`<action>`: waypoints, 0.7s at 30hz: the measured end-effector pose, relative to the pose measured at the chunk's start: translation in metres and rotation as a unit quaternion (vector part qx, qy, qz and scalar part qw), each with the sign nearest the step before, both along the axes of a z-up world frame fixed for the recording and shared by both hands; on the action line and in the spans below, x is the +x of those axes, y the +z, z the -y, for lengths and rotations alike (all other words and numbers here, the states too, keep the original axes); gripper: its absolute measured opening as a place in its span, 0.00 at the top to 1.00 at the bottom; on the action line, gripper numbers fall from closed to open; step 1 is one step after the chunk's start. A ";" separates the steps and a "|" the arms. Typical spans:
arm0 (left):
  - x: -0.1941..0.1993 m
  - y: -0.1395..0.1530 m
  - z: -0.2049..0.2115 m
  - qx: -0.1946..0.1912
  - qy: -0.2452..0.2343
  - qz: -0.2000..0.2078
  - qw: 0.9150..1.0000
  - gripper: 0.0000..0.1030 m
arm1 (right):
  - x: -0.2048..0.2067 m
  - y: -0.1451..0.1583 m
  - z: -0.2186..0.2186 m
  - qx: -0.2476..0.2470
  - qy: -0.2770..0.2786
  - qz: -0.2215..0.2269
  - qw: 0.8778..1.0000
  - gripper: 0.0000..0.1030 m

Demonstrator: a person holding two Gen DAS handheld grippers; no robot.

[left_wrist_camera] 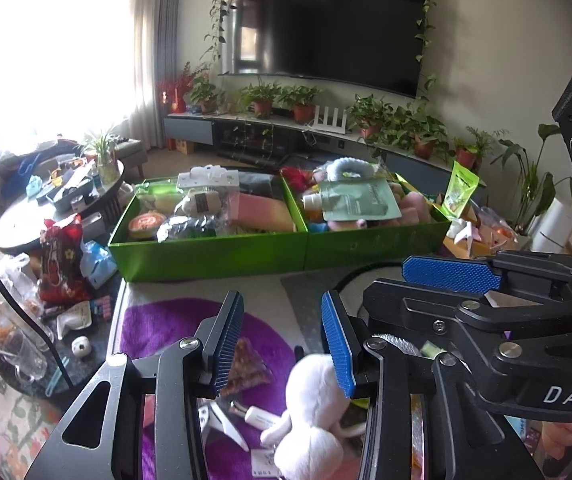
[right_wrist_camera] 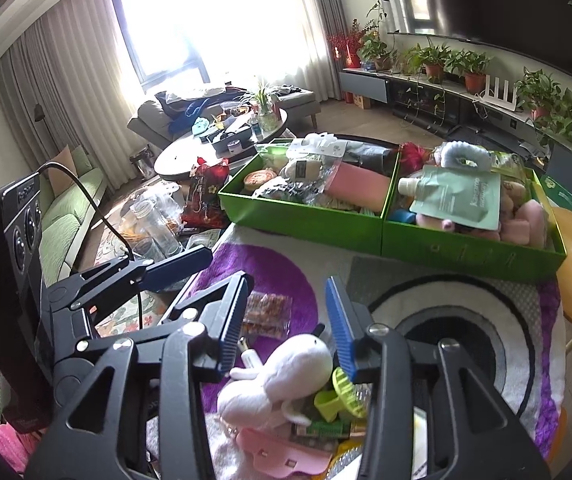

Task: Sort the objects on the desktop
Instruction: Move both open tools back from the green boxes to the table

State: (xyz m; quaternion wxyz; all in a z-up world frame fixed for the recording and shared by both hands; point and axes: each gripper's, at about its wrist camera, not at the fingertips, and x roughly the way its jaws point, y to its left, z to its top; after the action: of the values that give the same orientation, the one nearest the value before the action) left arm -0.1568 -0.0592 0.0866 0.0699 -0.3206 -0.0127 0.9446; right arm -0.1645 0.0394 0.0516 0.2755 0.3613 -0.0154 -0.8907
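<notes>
Bench [right_wrist_camera: 446, 280]: rug-covered, filling the lower half of the right wrist view.

Green boxes [right_wrist_camera: 366, 232]: two, side by side, centre of frame, both heaped full.

Left hand-held gripper [left_wrist_camera: 282, 338]: jaws moderately apart, holding nothing.

Right hand-held gripper [right_wrist_camera: 286, 320]: jaws moderately apart, empty.

White plush toy [right_wrist_camera: 286, 376]: lower centre, lying between and below the right fingers, untouched. Likely light, soft, squashable; best pinched across the round body.

Green hair claw [right_wrist_camera: 340, 394]: just beside the toy; probably stiff and slippery.

"DAS" on right claw [left_wrist_camera: 452, 280]
</notes>
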 end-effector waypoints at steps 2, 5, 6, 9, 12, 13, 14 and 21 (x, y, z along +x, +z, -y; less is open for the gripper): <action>0.008 -0.003 -0.001 0.001 -0.001 0.002 1.000 0.60 | 0.007 -0.002 -0.001 0.000 0.003 0.000 1.000 0.60; 0.018 -0.006 -0.002 0.006 -0.003 0.005 1.000 0.60 | 0.018 -0.005 -0.003 0.002 0.005 0.000 1.000 0.60; 0.022 -0.008 -0.002 0.007 -0.004 0.007 1.000 0.60 | 0.022 -0.007 -0.003 0.003 0.006 0.001 1.000 0.60; 0.031 -0.013 -0.004 0.009 -0.004 0.013 1.000 0.60 | 0.033 -0.012 -0.006 0.004 0.011 0.004 1.000 0.57; 0.041 -0.021 -0.006 0.006 -0.005 0.021 1.000 0.60 | 0.043 -0.019 -0.008 0.002 0.017 0.013 1.000 0.57; 0.043 -0.023 -0.006 0.006 -0.004 0.023 1.000 0.60 | 0.046 -0.022 -0.009 0.001 0.020 0.017 1.000 0.57; 0.046 -0.027 -0.005 0.007 -0.003 0.027 1.000 0.60 | 0.049 -0.025 -0.010 0.001 0.023 0.020 1.000 0.57; 0.060 -0.050 0.002 0.033 0.016 0.061 0.998 0.60 | 0.058 -0.053 -0.015 -0.001 0.020 0.055 0.998 0.57</action>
State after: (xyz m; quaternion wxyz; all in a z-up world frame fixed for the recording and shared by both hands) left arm -0.0972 -0.0608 0.0363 0.0639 -0.3745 -0.0528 0.9235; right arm -0.1064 0.0540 -0.0013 0.2927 0.4097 -0.0243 -0.8636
